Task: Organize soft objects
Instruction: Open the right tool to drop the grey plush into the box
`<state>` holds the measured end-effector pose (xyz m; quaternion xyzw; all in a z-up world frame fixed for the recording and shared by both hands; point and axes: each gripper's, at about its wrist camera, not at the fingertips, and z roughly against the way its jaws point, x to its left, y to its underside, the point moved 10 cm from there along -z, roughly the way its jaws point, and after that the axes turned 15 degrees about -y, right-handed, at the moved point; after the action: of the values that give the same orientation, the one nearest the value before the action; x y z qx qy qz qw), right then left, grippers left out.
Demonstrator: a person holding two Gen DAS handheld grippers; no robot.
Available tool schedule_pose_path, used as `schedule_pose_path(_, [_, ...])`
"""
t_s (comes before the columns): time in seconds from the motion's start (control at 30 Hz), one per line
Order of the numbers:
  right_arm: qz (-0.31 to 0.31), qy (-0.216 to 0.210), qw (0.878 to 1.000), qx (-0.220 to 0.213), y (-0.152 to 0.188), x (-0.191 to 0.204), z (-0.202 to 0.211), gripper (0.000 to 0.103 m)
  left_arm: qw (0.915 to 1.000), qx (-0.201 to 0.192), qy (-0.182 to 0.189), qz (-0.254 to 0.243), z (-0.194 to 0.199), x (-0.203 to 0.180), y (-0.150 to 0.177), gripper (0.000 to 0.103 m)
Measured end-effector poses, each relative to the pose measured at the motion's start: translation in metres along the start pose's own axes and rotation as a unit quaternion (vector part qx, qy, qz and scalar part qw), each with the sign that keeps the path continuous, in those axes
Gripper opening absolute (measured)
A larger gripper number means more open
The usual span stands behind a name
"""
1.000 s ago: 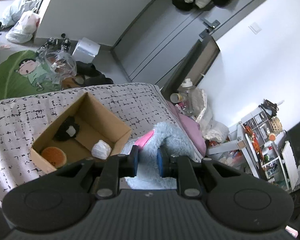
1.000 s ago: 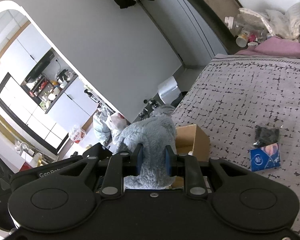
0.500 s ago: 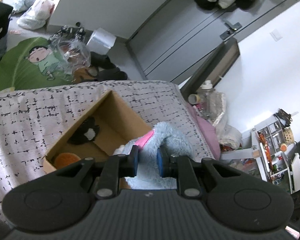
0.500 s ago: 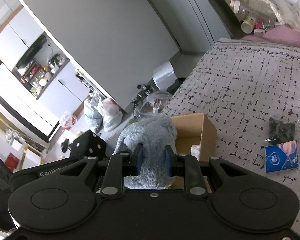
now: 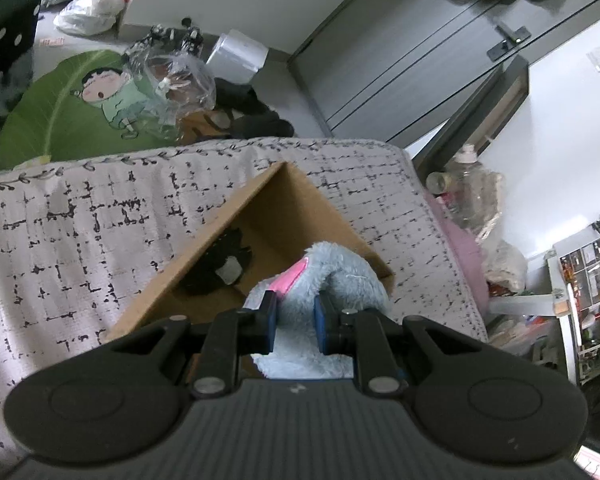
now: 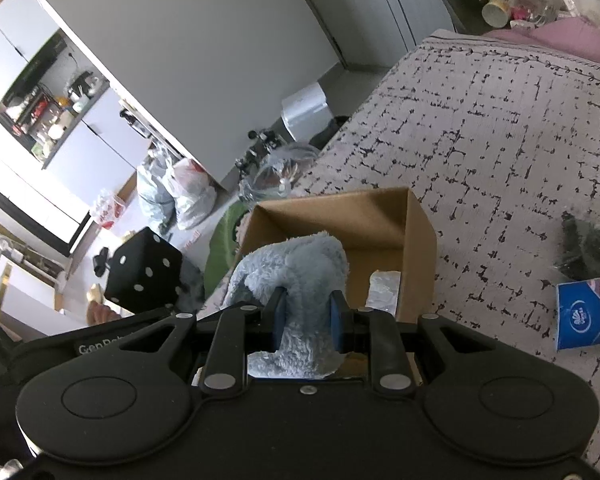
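Left wrist: plush toy point(image 5: 340, 276) hides part of the cardboard box point(image 5: 300, 208) floor.

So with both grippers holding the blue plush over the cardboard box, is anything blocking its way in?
Nothing visible blocks it. The blue plush hangs above the open cardboard box, clamped by the left gripper and right gripper. A black item and a white packet lie inside, leaving room.

HIDDEN: the fluffy light-blue plush toy point(image 5: 340, 276) covers your view of the open brown cardboard box point(image 5: 300, 208) floor | the black gripper body hides the toy's lower part | CUT OFF: blue printed packet point(image 6: 588, 312) runs past the right edge | UNCLEAR: you cannot tell what the black-and-white soft item point(image 5: 220, 264) is
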<state>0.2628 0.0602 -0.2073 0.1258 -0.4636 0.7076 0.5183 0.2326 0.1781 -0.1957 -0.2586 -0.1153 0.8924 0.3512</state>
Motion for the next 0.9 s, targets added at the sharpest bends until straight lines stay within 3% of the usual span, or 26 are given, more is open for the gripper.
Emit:
schedule_pose_path(0.37, [-0.008,0.022,0.999,0.028,0.010,-0.018,-0.019,0.027,0.9990,0.025,-0.036,-0.007,-0.024,0.009,0.006,0.019])
schedule_pose_path(0.53, [-0.005,0.018,1.000,0.024,0.009,-0.015,-0.010,0.028,0.9980,0.007,-0.062,-0.011,-0.013,0.012,0.002,0.023])
schedule_pose_path(0.7, [-0.006,0.009,1.000,0.011,0.006,-0.009,0.008,0.028,0.9982,-0.001,-0.059,-0.013,0.004,0.007,0.001,0.024])
schedule_pose_path(0.9, [-0.001,0.011,1.000,-0.008,0.004,-0.007,0.040,0.036,0.9962,-0.011,-0.078,-0.037,0.024,-0.004,0.009,0.047])
